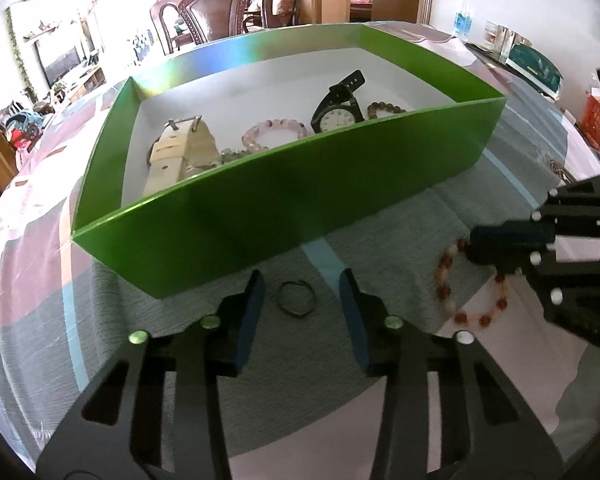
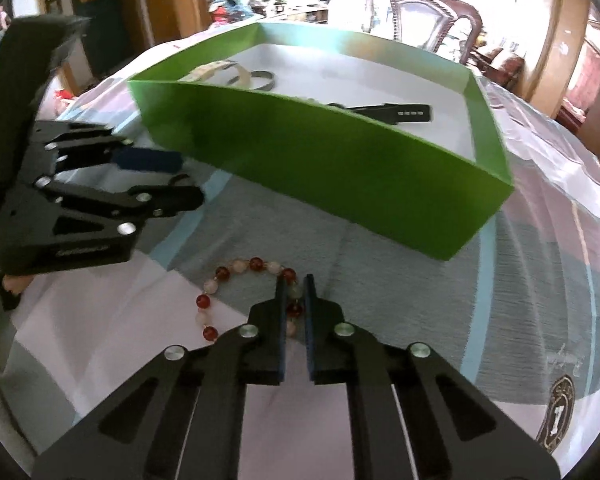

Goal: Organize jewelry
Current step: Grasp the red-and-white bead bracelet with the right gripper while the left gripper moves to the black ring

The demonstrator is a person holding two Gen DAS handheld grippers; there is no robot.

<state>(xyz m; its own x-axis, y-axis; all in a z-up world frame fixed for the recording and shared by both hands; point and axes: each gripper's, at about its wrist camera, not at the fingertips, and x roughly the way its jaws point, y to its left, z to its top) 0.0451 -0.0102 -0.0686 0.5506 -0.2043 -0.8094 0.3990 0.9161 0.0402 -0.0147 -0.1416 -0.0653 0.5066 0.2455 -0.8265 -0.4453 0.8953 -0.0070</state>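
Note:
A green box (image 1: pixel 284 204) with a white floor holds a cream watch (image 1: pixel 180 152), a pink bead bracelet (image 1: pixel 274 133), a black watch (image 1: pixel 337 114) and a brown bead bracelet (image 1: pixel 385 109). A thin dark ring (image 1: pixel 296 299) lies on the cloth between the fingers of my open left gripper (image 1: pixel 302 286). My right gripper (image 2: pixel 294 286) is shut on a red-and-white bead bracelet (image 2: pixel 236 292) lying on the cloth. It also shows in the left wrist view (image 1: pixel 472 284), with the right gripper (image 1: pixel 480 246) on it. The left gripper (image 2: pixel 176 180) shows in the right wrist view.
The box (image 2: pixel 340 172) stands on a cloth-covered table (image 1: pixel 40 264) with grey, pink and blue patches. Wooden chairs (image 1: pixel 216 12) stand behind the table. A water bottle (image 1: pixel 463 12) and a red basket (image 1: pixel 598 118) are at the far right.

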